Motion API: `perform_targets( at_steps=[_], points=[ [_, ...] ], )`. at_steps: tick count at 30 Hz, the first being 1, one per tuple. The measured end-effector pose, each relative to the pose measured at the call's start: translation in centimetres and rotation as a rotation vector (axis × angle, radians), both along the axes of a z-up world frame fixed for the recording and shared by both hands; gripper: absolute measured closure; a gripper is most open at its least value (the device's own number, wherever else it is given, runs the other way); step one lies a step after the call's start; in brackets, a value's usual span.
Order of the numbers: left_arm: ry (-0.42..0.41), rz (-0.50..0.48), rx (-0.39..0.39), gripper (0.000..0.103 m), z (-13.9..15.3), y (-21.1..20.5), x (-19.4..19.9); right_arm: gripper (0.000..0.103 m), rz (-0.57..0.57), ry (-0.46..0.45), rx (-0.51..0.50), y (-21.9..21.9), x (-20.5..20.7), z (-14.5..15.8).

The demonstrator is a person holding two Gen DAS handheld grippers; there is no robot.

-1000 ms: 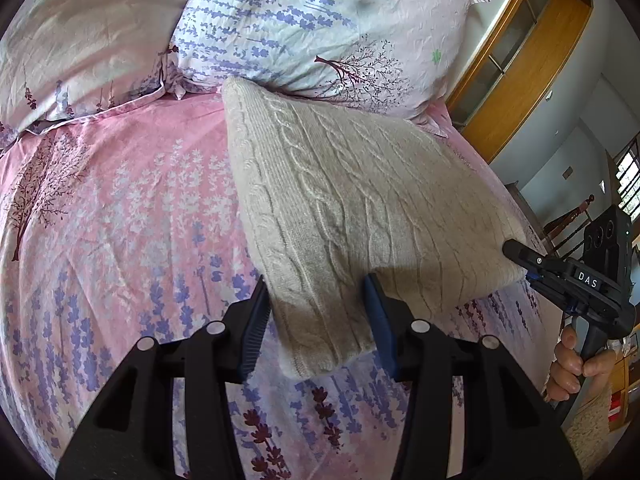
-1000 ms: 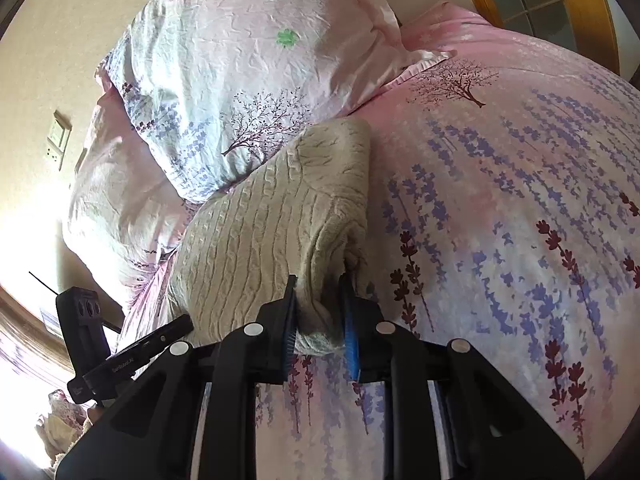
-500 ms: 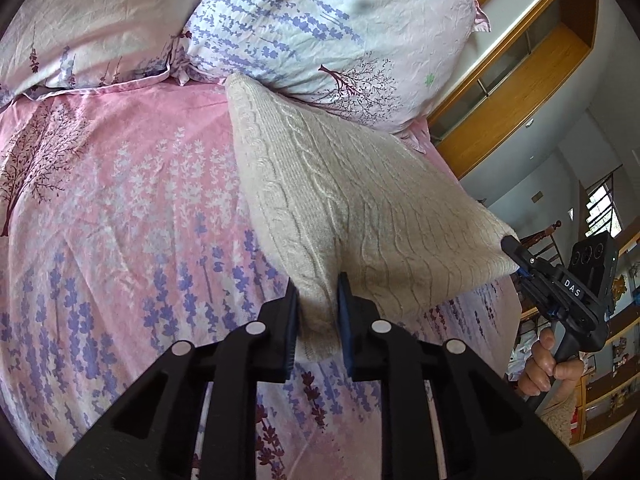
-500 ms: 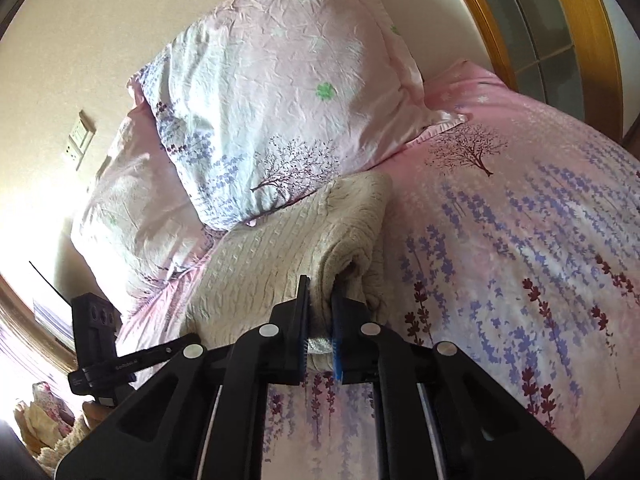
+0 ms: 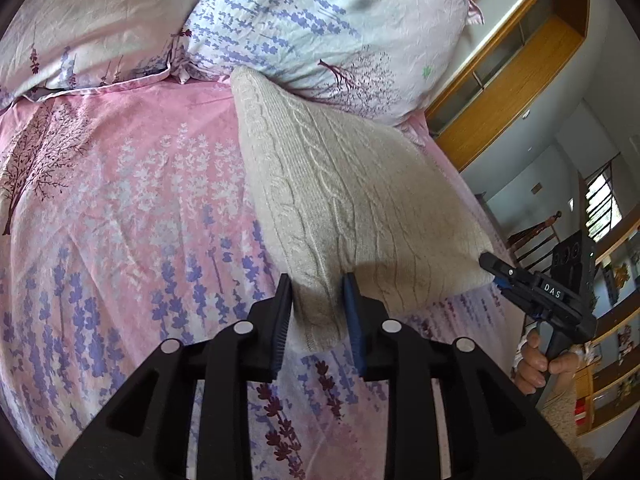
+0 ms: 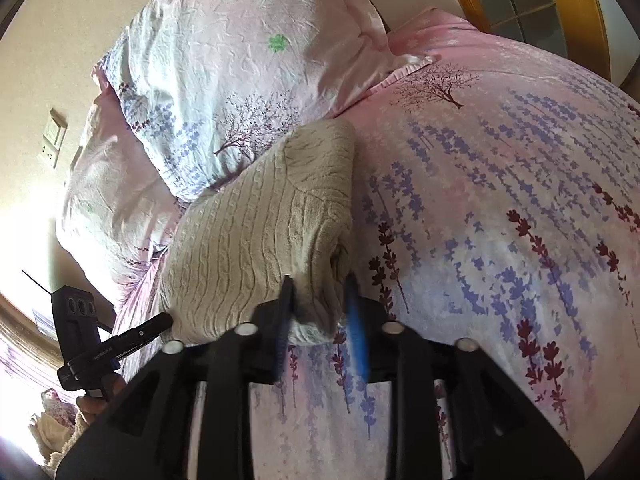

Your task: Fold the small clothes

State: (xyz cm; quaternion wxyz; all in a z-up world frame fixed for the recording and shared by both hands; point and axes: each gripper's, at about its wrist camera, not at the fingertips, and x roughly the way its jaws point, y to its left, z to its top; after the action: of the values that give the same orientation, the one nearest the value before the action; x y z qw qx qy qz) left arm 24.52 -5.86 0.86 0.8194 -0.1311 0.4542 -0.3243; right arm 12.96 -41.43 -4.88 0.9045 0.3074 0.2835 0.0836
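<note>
A folded cream cable-knit sweater lies on the pink flowered bedcover, its far end against a pillow. My left gripper straddles its near corner. The jaws are opening, and the fabric sits slack between the blue pads. In the right wrist view the sweater shows its folded, layered edge. My right gripper is around that edge and blurred. Its jaws are also opening, with a small gap beside the right pad. Each gripper shows in the other's view: right, left.
Two flowered pillows lean at the head of the bed. A wooden cabinet stands beyond the bed's right side. A hand holds the right gripper's handle. The bedcover spreads wide to the right of the sweater.
Half a second ago both grippers were pinched tight on the sweater's corners. Now both pairs of jaws have spread apart and the fabric has settled between them.
</note>
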Motion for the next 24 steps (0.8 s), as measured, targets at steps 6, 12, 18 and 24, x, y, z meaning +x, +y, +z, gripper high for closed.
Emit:
perform_targets(
  at_steps=[6,12,18,24],
  points=[
    [-0.002,0.061,-0.097,0.029,1.7,1.7,2.6,0.026,0.012,-0.002,0.149,-2.8,2.8,1.8],
    [0.132,0.089,-0.144,0.026,0.2,0.4,7.0,0.026,0.032,0.159,0.216,-3.6,8.9,1.0],
    [0.2,0.083,-0.134,0.026,-1.5,-1.7,9.1,0.027,0.045,0.232,0.181,-2.4,11.7,0.2],
    [0.172,0.075,-0.124,0.029,-1.6,-3.2,9.2,0.061,0.137,0.219,0.248,-1.0,12.3,-1.1]
  ],
)
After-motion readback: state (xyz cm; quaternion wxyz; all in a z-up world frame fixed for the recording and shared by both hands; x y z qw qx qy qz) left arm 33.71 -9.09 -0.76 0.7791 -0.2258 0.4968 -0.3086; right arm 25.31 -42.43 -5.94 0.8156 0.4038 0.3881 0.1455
